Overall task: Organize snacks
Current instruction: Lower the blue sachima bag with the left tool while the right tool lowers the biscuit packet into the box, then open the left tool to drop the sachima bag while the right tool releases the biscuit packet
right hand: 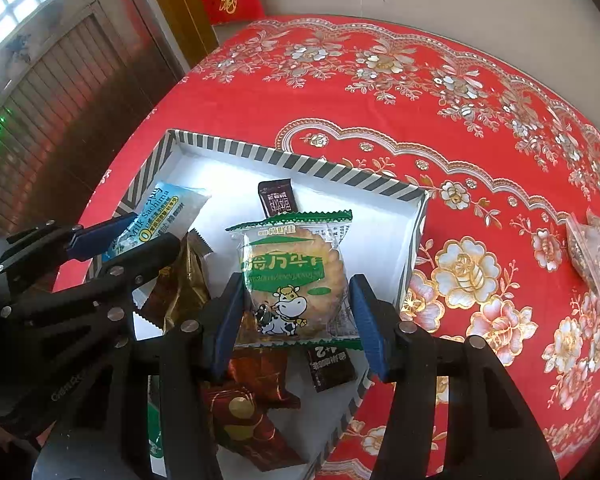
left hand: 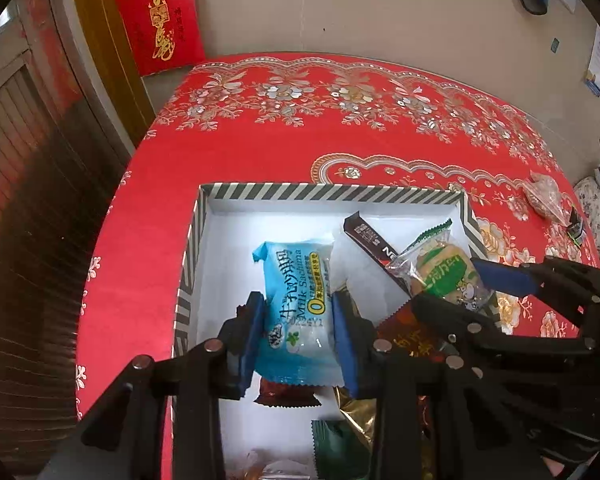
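A: Red tablecloth (left hand: 260, 152), silver-gold floral print; striped-rim white box (left hand: 332, 192) sits toward its near left edge. Left gripper (left hand: 298, 340): blue pads pressed against both long sides of the Milk Sachima packet (left hand: 296, 300), jaws clenched on it, packet held over the box's left half.

B: Right gripper (right hand: 296, 320)?

A: Jaws straddle the cow-print biscuit packet (right hand: 296, 276), over the box near its right wall. The left pad touches the wrapper; whether the right pad does I cannot tell, so grip unconfirmed.

B: Handling notes?

A: Judgement only: both are light. Film wrappers look slick and crinkly. Sachima likely soft, so squeeze gently at mid-body. The round biscuit is probably brittle; take it across the disc's edges, not the crimped seals.

B: Other contents?

A: Dark coffee sachet (right hand: 278, 200) toward the far wall, gold wrapper (right hand: 186, 276), red packet (right hand: 244, 412) at the near end. Clear bag (right hand: 592, 248) at the tablecloth's right edge, well apart.
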Demonstrator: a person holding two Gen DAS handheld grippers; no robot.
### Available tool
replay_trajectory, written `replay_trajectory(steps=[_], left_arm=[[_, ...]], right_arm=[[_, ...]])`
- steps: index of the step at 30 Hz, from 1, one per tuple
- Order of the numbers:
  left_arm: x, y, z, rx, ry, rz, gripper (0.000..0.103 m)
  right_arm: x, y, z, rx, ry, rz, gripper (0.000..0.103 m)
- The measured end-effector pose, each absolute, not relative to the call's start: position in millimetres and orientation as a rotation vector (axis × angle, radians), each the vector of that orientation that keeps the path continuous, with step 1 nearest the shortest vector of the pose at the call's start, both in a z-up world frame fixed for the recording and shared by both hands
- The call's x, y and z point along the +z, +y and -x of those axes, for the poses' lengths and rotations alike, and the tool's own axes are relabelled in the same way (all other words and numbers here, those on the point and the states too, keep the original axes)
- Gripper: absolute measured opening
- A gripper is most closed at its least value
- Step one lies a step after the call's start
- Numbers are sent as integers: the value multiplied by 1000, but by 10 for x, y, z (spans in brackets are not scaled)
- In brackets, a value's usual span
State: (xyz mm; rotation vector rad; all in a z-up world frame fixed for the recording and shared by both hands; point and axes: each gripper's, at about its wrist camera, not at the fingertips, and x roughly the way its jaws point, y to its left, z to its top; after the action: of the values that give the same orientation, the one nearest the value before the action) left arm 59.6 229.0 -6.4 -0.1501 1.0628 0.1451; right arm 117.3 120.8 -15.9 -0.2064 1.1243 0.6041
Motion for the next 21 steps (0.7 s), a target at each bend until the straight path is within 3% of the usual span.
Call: replay_trajectory(steps=[8, 21], left_arm=[[-15, 2332, -551, 187, 1051, 150, 53], [122, 2312, -403, 221, 1018, 146, 62]], right_arm=[[-136, 1181, -1179, 600, 1122, 184, 53], [-54, 1096, -1085, 611, 1114, 117, 53]])
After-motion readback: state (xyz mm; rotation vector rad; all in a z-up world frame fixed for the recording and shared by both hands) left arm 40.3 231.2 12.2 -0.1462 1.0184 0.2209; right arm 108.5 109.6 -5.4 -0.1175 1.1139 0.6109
